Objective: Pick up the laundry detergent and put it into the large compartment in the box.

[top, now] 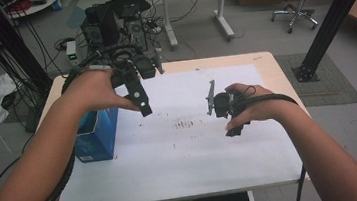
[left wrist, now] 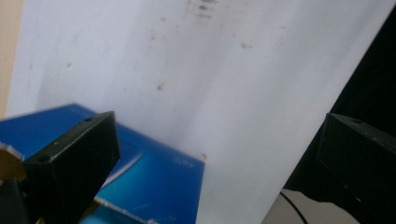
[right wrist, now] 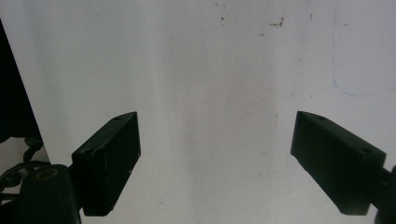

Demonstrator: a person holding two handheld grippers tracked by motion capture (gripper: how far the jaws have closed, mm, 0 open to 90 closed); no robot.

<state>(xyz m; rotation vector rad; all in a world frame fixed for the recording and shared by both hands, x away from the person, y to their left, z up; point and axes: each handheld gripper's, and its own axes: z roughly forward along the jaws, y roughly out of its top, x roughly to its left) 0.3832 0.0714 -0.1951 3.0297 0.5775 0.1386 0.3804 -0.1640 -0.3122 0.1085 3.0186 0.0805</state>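
two grippers are up over the white sheet [top: 182, 155] on your table [top: 268, 66], each in one of your hands. your left gripper [left wrist: 219, 154] has its jaws spread wide with nothing between them, and it hovers just above and beside the blue box [top: 97, 136], which stands at the sheet's left edge; in the left gripper view the box's blue top [left wrist: 154, 182] sits by the left jaw. your right gripper [right wrist: 215, 163] is likewise released and empty, held over bare, faintly stained sheet, well apart from the box.
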